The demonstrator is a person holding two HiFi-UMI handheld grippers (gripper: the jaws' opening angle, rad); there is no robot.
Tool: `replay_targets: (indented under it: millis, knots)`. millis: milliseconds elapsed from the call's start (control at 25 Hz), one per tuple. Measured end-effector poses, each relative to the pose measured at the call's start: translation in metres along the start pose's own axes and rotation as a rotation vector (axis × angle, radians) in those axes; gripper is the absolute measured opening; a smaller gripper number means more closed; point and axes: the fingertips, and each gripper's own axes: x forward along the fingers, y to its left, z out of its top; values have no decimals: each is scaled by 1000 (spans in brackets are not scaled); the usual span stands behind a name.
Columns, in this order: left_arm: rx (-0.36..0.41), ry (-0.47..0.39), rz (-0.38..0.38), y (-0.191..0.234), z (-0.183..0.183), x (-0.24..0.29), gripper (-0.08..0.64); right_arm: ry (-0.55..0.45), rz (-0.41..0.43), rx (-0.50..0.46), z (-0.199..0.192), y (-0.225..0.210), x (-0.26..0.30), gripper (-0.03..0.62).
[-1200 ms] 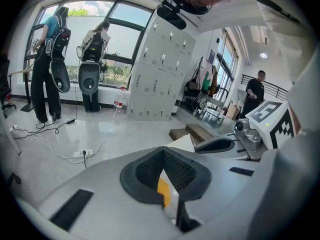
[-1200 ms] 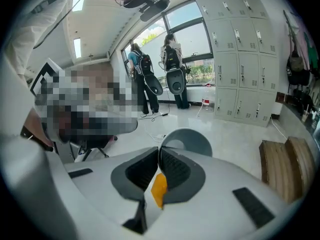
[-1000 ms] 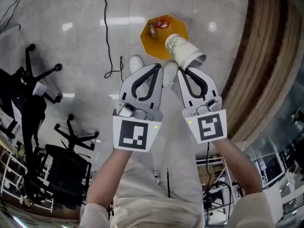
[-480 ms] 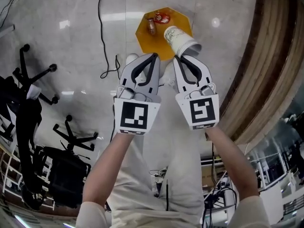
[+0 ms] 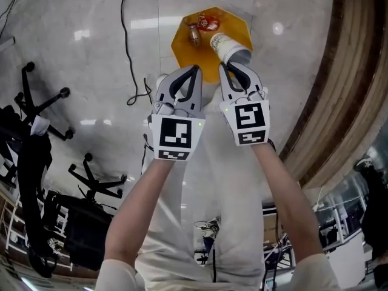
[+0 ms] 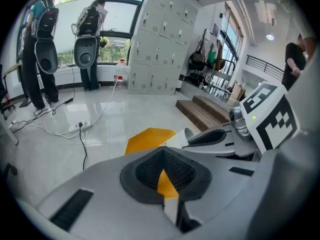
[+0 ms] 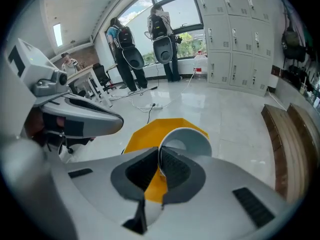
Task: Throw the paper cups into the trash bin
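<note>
Head view: paper cup [image 5: 228, 45] in right claw [image 5: 232, 67]

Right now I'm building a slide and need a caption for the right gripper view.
Right gripper pinching a cup by its rim, yellow bin beyond.

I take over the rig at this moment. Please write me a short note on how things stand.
Left gripper: shut, empty.
Right gripper: shut on the paper cup, clamped at its rim.
Orange trash bin: on the floor, seemingly below the cup; some trash lies inside.
Done: cup is picked up and held over the bin.
Left: open the right gripper to drop it. No other cup in view.
</note>
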Motion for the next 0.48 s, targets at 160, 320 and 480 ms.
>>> replay_targets:
  millis: [160,320,480]
  knots:
    - [-5,13,12,8,-17,12,5,12,9,-6,-9,-3,16,26]
    - [-23,33,13,9,-30,19,5,38,16,20,-21,-4,26,30]
    - [-19,35,7,8,-25,16,5,51,16,50,-23,-6,25,129]
